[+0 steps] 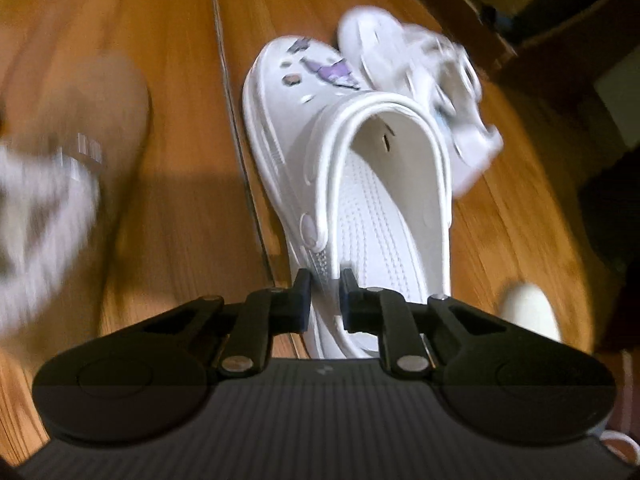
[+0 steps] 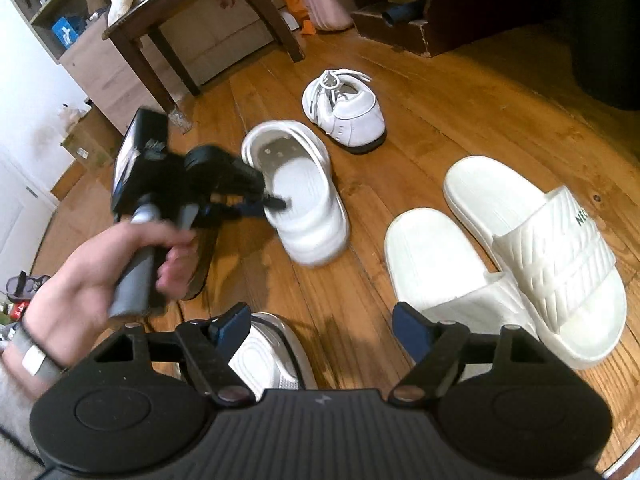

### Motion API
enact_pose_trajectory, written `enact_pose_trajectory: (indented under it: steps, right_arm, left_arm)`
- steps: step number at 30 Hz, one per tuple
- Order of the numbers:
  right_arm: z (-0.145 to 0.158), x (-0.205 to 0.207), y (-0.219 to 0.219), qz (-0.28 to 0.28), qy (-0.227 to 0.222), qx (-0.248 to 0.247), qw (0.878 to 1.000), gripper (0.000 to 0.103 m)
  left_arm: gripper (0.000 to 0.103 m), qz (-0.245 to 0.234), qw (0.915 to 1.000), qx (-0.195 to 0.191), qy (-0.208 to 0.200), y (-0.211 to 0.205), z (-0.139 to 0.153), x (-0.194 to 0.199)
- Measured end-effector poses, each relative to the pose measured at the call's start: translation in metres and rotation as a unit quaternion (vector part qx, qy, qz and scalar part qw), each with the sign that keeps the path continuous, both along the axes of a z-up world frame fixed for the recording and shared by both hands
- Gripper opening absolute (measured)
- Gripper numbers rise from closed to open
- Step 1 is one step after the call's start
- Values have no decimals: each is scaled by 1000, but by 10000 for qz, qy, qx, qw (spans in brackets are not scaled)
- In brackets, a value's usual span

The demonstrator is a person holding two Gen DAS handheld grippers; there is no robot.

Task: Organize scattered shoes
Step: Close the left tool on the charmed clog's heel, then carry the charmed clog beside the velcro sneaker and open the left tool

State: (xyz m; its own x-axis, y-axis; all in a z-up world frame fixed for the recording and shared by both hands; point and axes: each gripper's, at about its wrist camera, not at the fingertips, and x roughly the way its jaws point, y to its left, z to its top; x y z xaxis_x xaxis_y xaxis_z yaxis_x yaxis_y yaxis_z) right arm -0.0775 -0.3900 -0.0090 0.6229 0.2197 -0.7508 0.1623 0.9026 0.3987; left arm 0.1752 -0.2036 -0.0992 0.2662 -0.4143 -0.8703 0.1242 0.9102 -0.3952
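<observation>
A white clog with purple charms lies on the wood floor. My left gripper is shut on its side rim near the heel. From the right wrist view, a hand holds that left gripper at the clog. My right gripper stands open above the floor with nothing between its fingers. A white and silver shoe lies just under its left finger. Two white slides lie side by side to its right. A white sneaker sits beyond the clog, and it shows blurred in the left wrist view.
A dark wooden table stands at the back left, with a pink suitcase and dark furniture along the back. A sandal lies at the far left edge. A blurred beige shape fills the left of the left wrist view.
</observation>
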Motion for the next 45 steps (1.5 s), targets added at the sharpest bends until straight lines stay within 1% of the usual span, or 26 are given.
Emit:
enact_pose_trajectory:
  steps: [3,4,5,6,7,8,9,11,13,14,16,17,18,19,20,22,24,27,30,33,34,35,36,39,42,45]
  right_arm:
    - [-6,-1,-2,-60,73,-12,10000,80]
    - [-7,0,-3,-77,108,3,9999,80]
    - [-8,0,-3,-97,122,44,9999,80]
    - [-9,-1,-3,-109,112,87,9998,80]
    - [-9,-1,-2,-101,88,156,9998,80]
    - [-8,-1,-1,-65,83,172,9998,80]
    - [-8,-1,0,-35,84,159,9998,80]
    - [-7,-3,3,40,96,84,9999,80]
    - [-9,-6,3,65,145,7,9999,81]
    - [-10,-7,3,80,177,-16,9998,81]
    - [-14,-8,2,99,277,-33,9996,81]
    - [-16,-9,1,89,324,-21,9994,81]
    - [-17,-9,0,68,338,-6,9994,81]
    - [-17,-10,-1,65,345,2,9994,81]
    - [-17,-10,-1,100,336,-8,9994,81]
    - [-17,-12,0,138,332,-74,9993,81]
    - [-17,-13,0,161,322,-102,9993,81]
    - [-17,-15,-2,207,342,-63,9992,81]
    - [-13,-19,-3,289,299,-47,9991,81]
    - [-7,-31,-8,470,194,-1,9987,81]
    - [-6,-40,-12,567,173,109,9982,81]
    - [-6,-47,-16,569,190,221,9980,81]
    - [-7,-53,-20,558,218,322,9977,81]
    - [-8,-63,-23,656,303,396,9966,81]
    - [-5,-69,-22,697,286,361,9965,81]
    - [-2,-76,-16,740,214,447,9960,81]
  left_arm:
    - [13,-308,9991,202,-230,-4,12,-13]
    - [14,-491,9961,493,-547,-10,19,-16]
    - [18,-619,9916,770,-835,-15,24,-16]
    - [22,-630,9899,864,-927,-17,24,-14]
    - [30,-611,9892,910,-973,-19,22,-11]
    - [42,-584,9898,868,-965,-19,19,-6]
    - [45,-541,9914,781,-896,-19,16,-1]
    - [56,-405,9936,717,-775,-18,13,7]
    - [58,-255,9952,578,-753,-18,12,17]
    - [63,-204,9955,536,-754,-17,11,21]
    - [70,-55,9939,672,-878,-17,6,36]
    - [65,69,9929,731,-938,-15,2,43]
    - [55,183,9923,746,-968,-13,0,45]
    - [27,318,9932,559,-966,-8,-1,46]
    - [17,452,9934,400,-977,-3,0,43]
    - [17,600,9916,370,-1081,0,5,34]
    - [17,597,9899,386,-1226,0,9,24]
    - [18,692,9897,53,-1254,11,22,12]
    - [17,655,9897,-161,-1261,17,42,3]
    - [18,640,9891,-243,-1306,24,72,-13]
    - [18,627,9886,-240,-1347,27,80,-20]
    - [18,600,9879,-228,-1412,31,92,-30]
    - [19,585,9875,-223,-1446,32,98,-32]
    - [20,658,9854,-244,-1548,53,127,-61]
    - [20,729,9849,-210,-1554,74,142,-85]
    - [21,761,9872,-51,-1403,94,149,-107]
